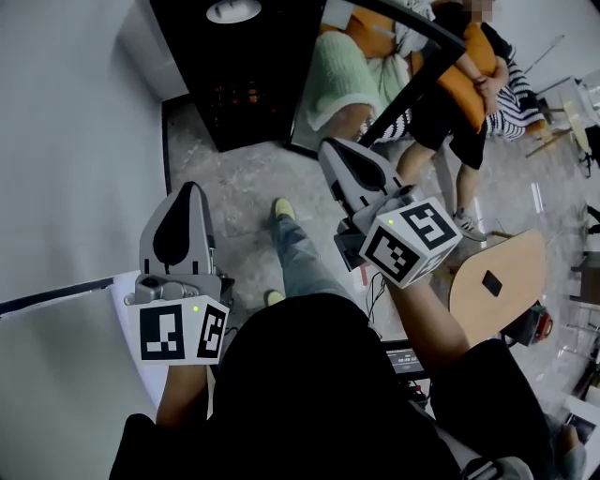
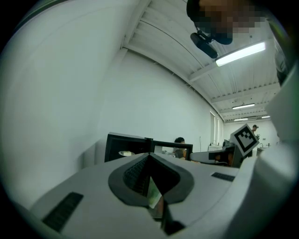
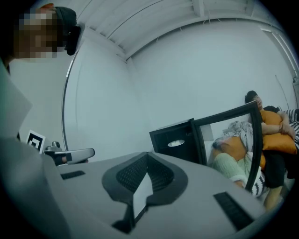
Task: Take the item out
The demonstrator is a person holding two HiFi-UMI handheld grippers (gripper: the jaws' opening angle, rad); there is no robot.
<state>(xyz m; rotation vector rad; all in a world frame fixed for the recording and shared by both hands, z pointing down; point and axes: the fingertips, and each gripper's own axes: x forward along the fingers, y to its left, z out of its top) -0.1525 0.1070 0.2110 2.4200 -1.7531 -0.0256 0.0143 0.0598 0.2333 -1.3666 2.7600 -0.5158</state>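
A black cabinet (image 1: 248, 75) stands on the floor ahead with its glass door (image 1: 412, 70) swung open to the right. Inside it lies a white round dish (image 1: 232, 10), also seen in the left gripper view as the dish (image 2: 125, 153) and in the right gripper view as the dish (image 3: 176, 143). My left gripper (image 1: 192, 190) is held low at the left, shut and empty, well short of the cabinet. My right gripper (image 1: 330, 147) is nearer the door's lower edge, its jaws shut with nothing between them. Both point toward the cabinet (image 3: 175, 137).
A white wall (image 1: 66, 141) runs along the left. A person with an orange cushion (image 1: 469, 75) sits beyond the door. A round wooden table (image 1: 497, 281) stands at the right. My own leg and shoe (image 1: 284, 214) reach forward between the grippers.
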